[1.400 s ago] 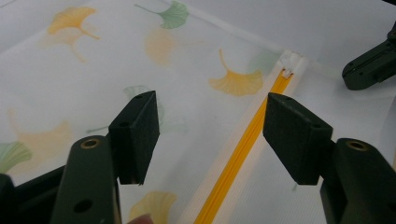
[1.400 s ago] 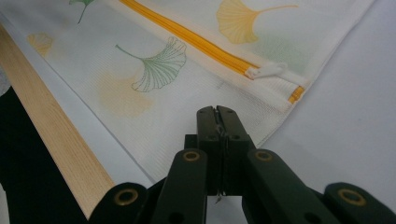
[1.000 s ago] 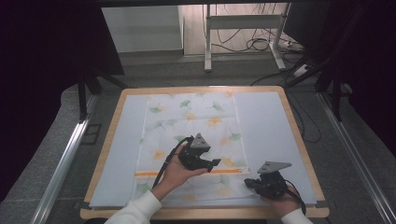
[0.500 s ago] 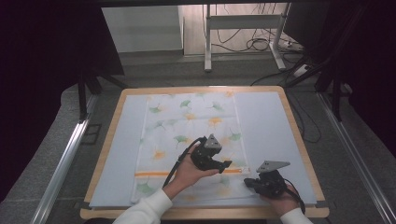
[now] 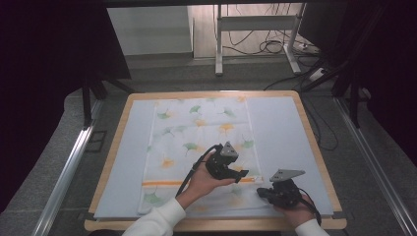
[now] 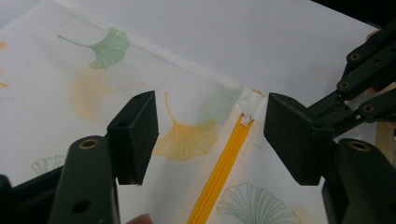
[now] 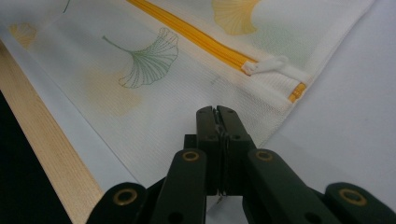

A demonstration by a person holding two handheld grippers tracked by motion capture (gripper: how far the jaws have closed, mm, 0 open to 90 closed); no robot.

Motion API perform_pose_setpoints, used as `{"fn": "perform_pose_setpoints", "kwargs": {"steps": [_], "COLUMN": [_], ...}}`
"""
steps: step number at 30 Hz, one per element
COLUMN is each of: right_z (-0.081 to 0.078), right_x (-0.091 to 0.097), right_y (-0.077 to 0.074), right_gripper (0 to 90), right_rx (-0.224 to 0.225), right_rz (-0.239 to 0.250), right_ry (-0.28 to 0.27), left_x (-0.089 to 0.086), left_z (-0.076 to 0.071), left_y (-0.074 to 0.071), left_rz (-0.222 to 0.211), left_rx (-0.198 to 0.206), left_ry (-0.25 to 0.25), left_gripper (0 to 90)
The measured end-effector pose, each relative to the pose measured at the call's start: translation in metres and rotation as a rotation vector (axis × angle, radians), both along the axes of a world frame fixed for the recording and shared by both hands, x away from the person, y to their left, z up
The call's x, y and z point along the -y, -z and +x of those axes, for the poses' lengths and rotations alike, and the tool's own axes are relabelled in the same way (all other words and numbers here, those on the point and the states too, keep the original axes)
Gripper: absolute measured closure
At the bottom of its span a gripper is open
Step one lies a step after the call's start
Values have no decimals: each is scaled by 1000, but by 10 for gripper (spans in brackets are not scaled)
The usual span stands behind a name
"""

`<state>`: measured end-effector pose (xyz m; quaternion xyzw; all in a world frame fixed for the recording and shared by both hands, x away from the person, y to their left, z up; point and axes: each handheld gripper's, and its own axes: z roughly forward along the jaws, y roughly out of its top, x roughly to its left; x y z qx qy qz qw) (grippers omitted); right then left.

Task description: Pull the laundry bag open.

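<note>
Left gripper [image 5: 235, 173], jaws spread, has slid toward the zipper pull [image 6: 246, 113] on the mesh bag [image 5: 196, 132]; right gripper [image 7: 217, 113] clenched on its edge.

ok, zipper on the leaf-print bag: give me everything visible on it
The zipper is an orange strip with a white pull, sewn across a white mesh-like bag printed with ginkgo leaves. It looks closed, the pull sitting at its right end near the bag's edge. It runs across the bag's near part, flat on the light blue mat. The open left gripper straddles the pull end without touching it. The right gripper is shut on the bag's fabric just short of the pull, not on the zipper.
</note>
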<state>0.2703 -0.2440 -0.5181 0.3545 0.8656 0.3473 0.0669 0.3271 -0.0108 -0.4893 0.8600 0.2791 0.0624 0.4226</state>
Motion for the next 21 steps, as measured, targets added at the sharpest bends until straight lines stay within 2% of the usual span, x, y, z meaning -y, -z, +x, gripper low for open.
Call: {"fn": "perform_pose_setpoints", "kwargs": {"steps": [5, 21], "right_z": [0, 0], "right_x": [0, 1], "right_y": [0, 1], "right_gripper": [877, 876], "right_rx": [-1, -8], "right_rz": [2, -2], "right_ry": [0, -4], "left_x": [7, 33], "left_z": [3, 9], "left_y": [2, 16], "left_rz": [4, 27], "left_rx": [0, -50], "left_ry": [14, 34], "left_gripper": [348, 377]}}
